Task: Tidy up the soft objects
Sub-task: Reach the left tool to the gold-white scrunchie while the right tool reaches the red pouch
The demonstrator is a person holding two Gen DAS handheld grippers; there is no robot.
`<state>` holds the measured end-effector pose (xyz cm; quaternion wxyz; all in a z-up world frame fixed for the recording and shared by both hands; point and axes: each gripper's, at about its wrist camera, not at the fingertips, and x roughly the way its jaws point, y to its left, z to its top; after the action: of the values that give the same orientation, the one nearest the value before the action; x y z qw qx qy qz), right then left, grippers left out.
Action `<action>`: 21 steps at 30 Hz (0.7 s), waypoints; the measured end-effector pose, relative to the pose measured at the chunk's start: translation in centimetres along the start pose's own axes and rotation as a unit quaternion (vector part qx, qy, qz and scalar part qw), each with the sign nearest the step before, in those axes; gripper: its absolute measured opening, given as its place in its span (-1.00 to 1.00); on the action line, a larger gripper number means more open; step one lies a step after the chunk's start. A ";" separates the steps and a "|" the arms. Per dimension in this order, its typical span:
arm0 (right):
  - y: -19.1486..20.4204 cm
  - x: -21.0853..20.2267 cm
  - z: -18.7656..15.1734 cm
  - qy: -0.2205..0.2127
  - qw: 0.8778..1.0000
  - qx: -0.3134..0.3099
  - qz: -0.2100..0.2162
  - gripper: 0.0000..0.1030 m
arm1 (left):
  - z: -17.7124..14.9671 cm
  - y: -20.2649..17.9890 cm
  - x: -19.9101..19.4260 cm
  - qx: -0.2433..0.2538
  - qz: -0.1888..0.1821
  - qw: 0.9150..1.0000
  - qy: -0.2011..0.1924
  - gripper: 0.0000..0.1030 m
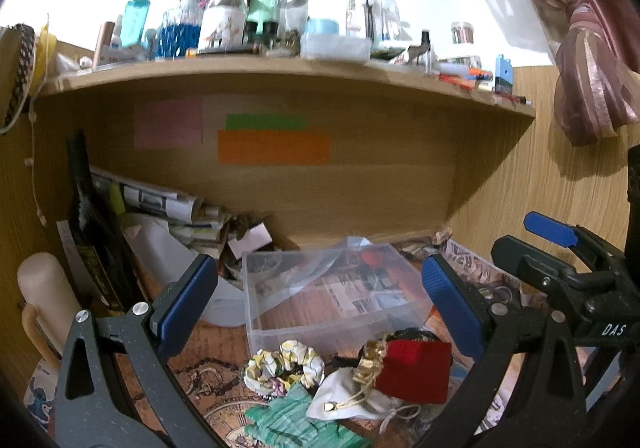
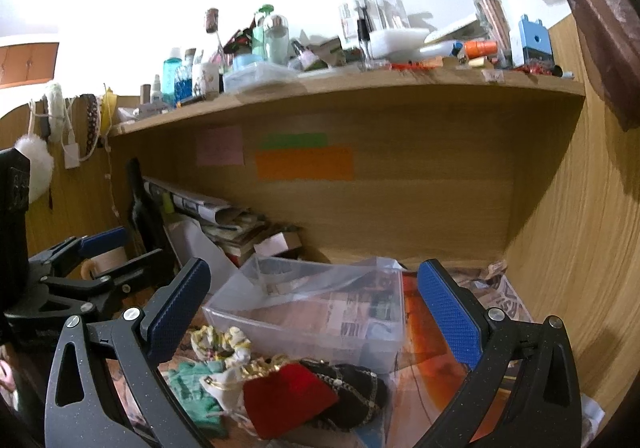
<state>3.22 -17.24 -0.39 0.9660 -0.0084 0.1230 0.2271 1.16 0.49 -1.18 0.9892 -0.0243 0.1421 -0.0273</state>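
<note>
A heap of soft things lies on the patterned desk in front of a clear plastic box point(image 1: 256, 312) point(image 2: 304, 332). In the heap are a floral scrunchie point(image 1: 286, 366) point(image 2: 220, 344), a green cloth point(image 1: 300, 424) point(image 2: 192, 388), a white drawstring pouch point(image 1: 348, 396) point(image 2: 224, 384), a red pouch point(image 1: 416, 370) point(image 2: 288, 396) and a black pouch with gold chain point(image 2: 352, 388). My left gripper point(image 1: 316, 264) point(image 2: 124, 248) hovers open above the heap and holds nothing. To its right, my right gripper point(image 2: 314, 265) point(image 1: 520, 240) is also open and holds nothing.
A wooden shelf point(image 1: 280, 72) crowded with bottles and jars overhangs the desk. Stacked papers point(image 1: 168, 208) and a dark bottle point(image 1: 92, 232) fill the back left. A cream mug point(image 1: 44, 288) stands at the left. A wood panel point(image 2: 560, 248) and a curtain point(image 1: 588, 80) close the right.
</note>
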 end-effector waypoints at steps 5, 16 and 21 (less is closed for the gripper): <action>-1.0 1.2 -1.2 0.034 0.999 0.007 -0.009 0.90 | -1.6 1.1 1.9 -0.015 0.000 0.999 0.046 0.73; -2.3 3.6 -4.8 0.129 0.991 0.021 0.015 0.50 | -6.0 2.7 4.5 -0.030 0.001 0.990 0.141 0.54; -1.7 4.4 -6.2 0.159 0.986 0.018 0.039 0.50 | -7.9 3.4 6.2 -0.036 0.008 0.983 0.182 0.30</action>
<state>6.33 -17.30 -7.56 0.9245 -0.0221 0.2797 0.2581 5.06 3.23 -10.68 0.9454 -0.0532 0.3211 -0.0183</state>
